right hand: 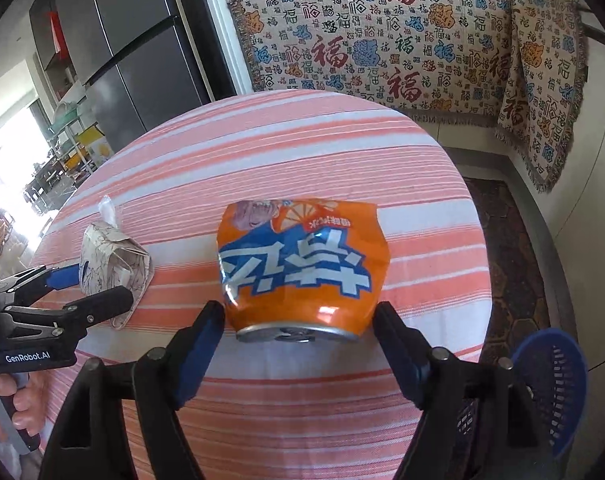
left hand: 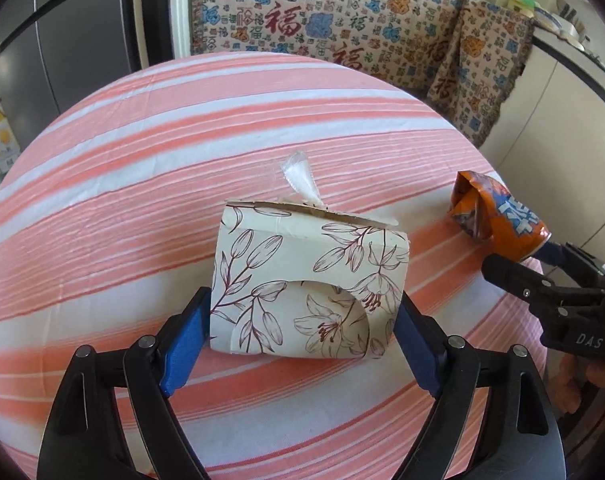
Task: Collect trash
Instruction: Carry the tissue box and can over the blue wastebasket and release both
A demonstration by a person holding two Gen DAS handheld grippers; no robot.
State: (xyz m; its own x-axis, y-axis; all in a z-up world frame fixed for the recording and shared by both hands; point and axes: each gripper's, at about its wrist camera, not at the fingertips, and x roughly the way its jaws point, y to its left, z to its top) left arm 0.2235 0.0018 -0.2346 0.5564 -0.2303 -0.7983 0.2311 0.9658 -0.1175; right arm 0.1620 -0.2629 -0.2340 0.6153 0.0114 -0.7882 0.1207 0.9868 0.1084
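Observation:
A crumpled cream carton with a flower print (left hand: 302, 280) lies on the striped table (left hand: 142, 184), a bit of clear plastic sticking out of its top. My left gripper (left hand: 304, 304) stands open around its near end, one blue pad close beside each side. A crushed orange drink can (right hand: 302, 264) lies to the right of the carton. My right gripper (right hand: 298, 312) is open too, its pads flanking the can's silver end with narrow gaps. The right wrist view shows the carton (right hand: 114, 264) between the left gripper's (right hand: 102, 284) fingers.
A blue plastic basket (right hand: 554, 392) sits low at the right, beyond the table's edge. A patterned throw (right hand: 382, 40) covers the furniture behind the table. A dark fridge (right hand: 134, 60) stands at the back left. A hand (right hand: 6, 392) holds the left gripper's handle.

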